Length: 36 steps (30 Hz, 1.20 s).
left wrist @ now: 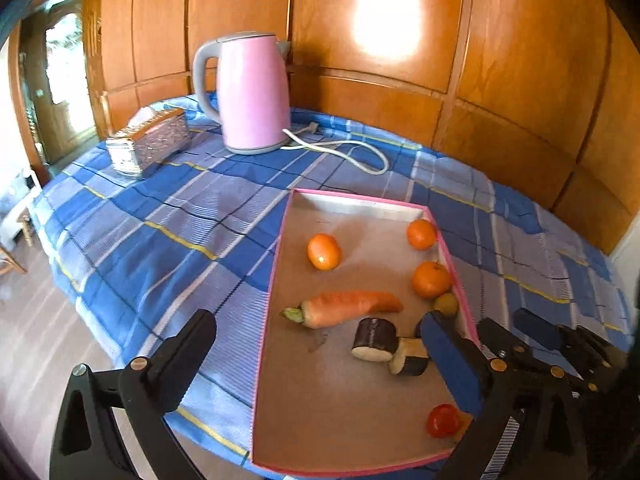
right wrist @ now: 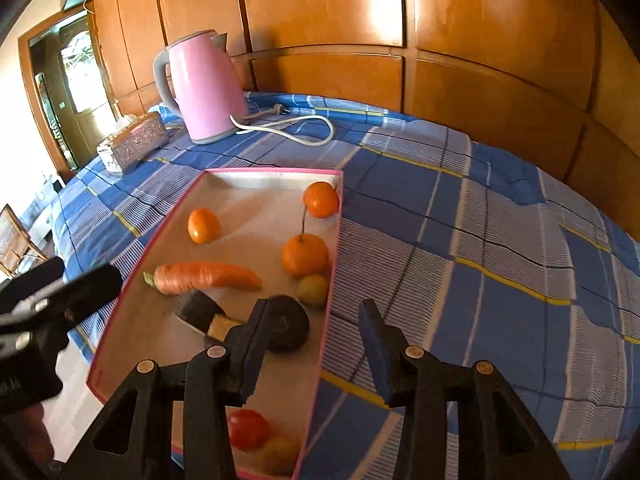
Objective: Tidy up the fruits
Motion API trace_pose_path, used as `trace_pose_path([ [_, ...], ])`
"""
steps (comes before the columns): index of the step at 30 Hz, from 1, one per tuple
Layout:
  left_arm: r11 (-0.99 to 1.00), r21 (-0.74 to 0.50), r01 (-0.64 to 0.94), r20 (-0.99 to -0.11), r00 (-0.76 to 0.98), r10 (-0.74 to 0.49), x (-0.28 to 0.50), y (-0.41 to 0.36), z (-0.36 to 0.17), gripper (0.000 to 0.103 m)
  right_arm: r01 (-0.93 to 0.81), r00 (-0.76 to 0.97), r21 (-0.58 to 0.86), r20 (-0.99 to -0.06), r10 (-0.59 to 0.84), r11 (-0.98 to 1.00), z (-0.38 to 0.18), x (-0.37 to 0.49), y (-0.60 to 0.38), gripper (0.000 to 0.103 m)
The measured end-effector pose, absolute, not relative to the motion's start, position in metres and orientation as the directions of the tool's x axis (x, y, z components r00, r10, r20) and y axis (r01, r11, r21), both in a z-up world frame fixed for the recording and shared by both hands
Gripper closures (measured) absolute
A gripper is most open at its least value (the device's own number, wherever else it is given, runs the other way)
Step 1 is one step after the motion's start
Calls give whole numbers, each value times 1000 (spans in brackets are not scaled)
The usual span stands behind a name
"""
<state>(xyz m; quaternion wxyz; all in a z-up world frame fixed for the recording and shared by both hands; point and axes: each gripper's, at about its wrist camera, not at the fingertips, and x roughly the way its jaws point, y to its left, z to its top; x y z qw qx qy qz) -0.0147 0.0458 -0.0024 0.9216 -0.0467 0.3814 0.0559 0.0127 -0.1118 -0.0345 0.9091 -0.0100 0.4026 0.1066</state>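
Your left gripper gapes wide and empty across the tray's left rim; your right gripper stands apart, empty, straddling its right rim beside bare cloth.

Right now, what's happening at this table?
A person is sorting produce with two handheld grippers. The left gripper hangs wide open over the pink-rimmed tray, holding nothing. The right gripper straddles the tray's right wall, partly open and empty. Three oranges, a carrot, eggplant pieces and a tomato lie in the tray.
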Motion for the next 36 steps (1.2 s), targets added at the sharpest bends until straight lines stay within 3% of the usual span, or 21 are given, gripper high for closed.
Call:
trace_pose_path([
  [5, 989, -64, -135, -684, 728, 55, -25, 46, 1, 0, -186, 672, 57, -721, 169, 981, -34, 3, -112, 58],
  [14, 987, 3, -160, -627, 769, 126, -36, 39, 13, 0, -196, 681, 63, -709, 182, 979, -31, -4, -111, 58],
  [36, 984, -5, -180, -646, 751, 134, -35, 43, 7, 0, -198, 691, 64, -699, 185, 978, -30, -7, -107, 58],
])
